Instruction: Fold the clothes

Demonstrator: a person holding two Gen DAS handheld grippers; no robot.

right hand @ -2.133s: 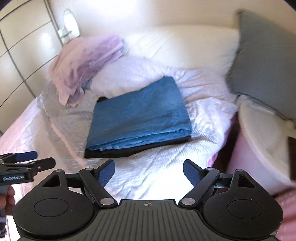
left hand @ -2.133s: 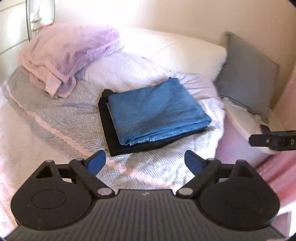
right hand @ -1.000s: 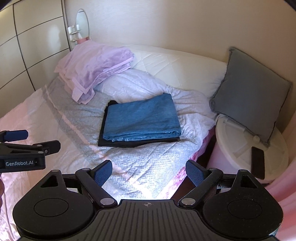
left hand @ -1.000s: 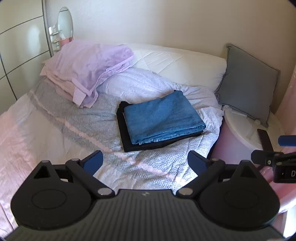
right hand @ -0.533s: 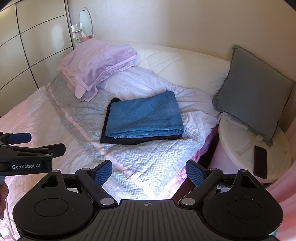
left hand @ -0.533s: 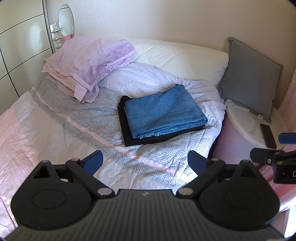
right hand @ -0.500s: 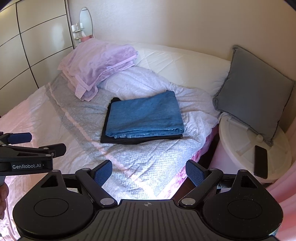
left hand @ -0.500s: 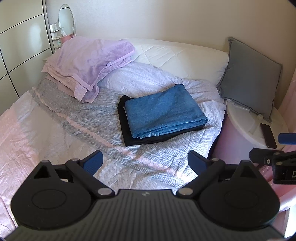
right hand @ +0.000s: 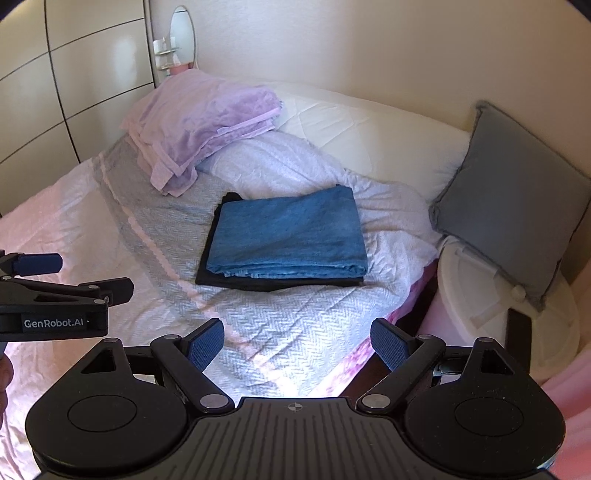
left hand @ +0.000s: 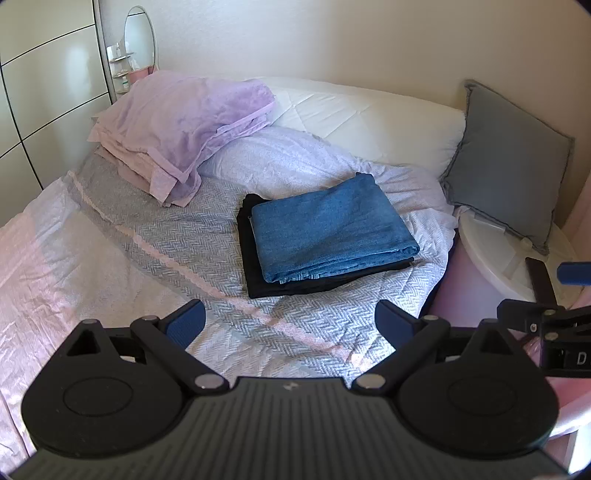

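Above the bed (left hand: pixel 155 236) both claws, left gripper (left hand: pixel 290 321) and right gripper (right hand: pixel 297 341), hung spread and empty, angled down toward a folded blue cloth (left hand: pixel 328 229) stacked on a black garment (left hand: pixel 255 273)

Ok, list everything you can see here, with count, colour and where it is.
Folded blue cloth: one, blue, on top of the black garment, mid-bed.
Folded black garment: one, black, under the blue cloth.
Lilac pile: one, lilac, at the bed's head, left.
Bedspread: one, grey-white herringbone, covering the bed.
White pillow: one, white, against the wall.
Grey cushion: one, grey, leaning on the wall, right.
Bedside table: one, white, round, right of bed.
Phone: one, dark, on that table.
Mirror: one, oval, far left corner.
Left tool: one, black with blue pads, open, empty.
Right tool: same, open, empty.
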